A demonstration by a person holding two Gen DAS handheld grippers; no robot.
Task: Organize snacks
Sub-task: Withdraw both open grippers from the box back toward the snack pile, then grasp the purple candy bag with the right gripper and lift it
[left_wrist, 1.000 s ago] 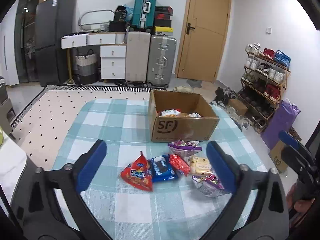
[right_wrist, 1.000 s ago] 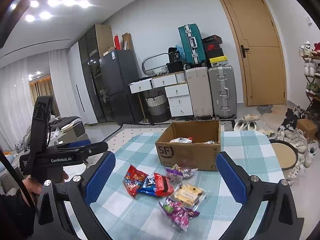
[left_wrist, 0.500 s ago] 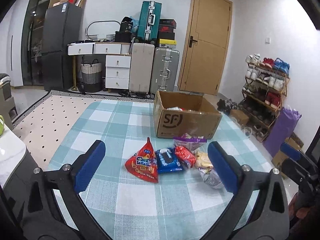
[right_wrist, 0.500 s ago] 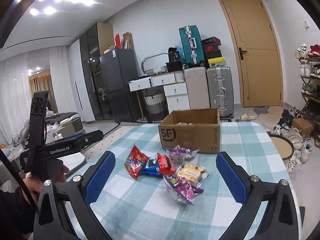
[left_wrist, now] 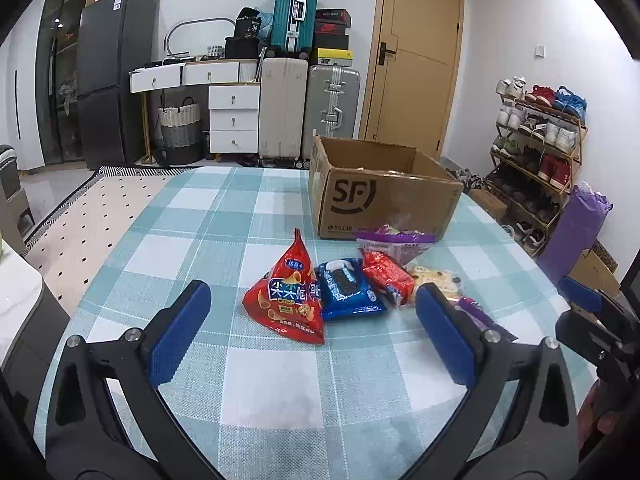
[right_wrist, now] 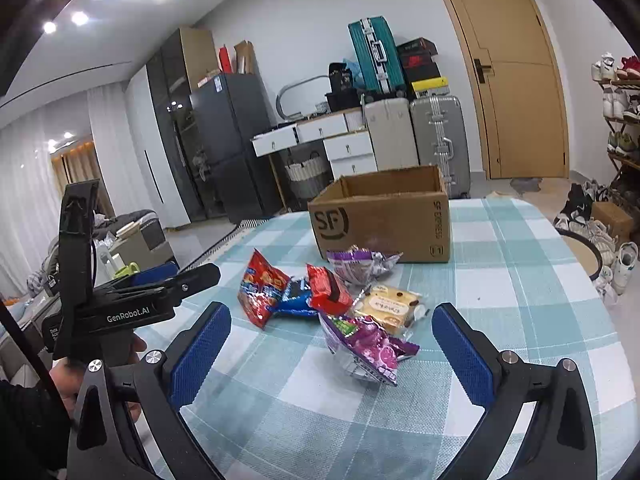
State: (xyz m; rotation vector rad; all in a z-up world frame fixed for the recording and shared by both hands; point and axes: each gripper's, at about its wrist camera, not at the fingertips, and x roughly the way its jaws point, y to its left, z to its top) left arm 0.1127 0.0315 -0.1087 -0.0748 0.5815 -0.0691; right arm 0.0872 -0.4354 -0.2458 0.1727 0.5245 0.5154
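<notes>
Several snack packs lie on the checked tablecloth (left_wrist: pixel 276 380) in front of an open SF cardboard box (left_wrist: pixel 384 200): a red triangular chip bag (left_wrist: pixel 290 294), a blue cookie pack (left_wrist: pixel 348 288), a small red pack (left_wrist: pixel 388 276), a yellow cake pack (right_wrist: pixel 390 306) and two purple packs (right_wrist: pixel 366 344) (left_wrist: pixel 394 242). My left gripper (left_wrist: pixel 312 336) is open and empty, low over the cloth just before the red chip bag. My right gripper (right_wrist: pixel 326 354) is open and empty, with the near purple pack between its fingers' line of sight. The box (right_wrist: pixel 384 216) also shows in the right wrist view.
Suitcases (left_wrist: pixel 308 112), white drawers (left_wrist: pixel 234 118) and a dark fridge (left_wrist: pixel 112 76) stand behind the table, with a wooden door (left_wrist: pixel 416 52) and a shoe rack (left_wrist: pixel 536 136) to the right. The left gripper's body (right_wrist: pixel 120 304) sits at the left of the right wrist view.
Both grippers have dropped lower and moved closer to the snack packs. The box's inside has gone out of sight. Both stay open.
</notes>
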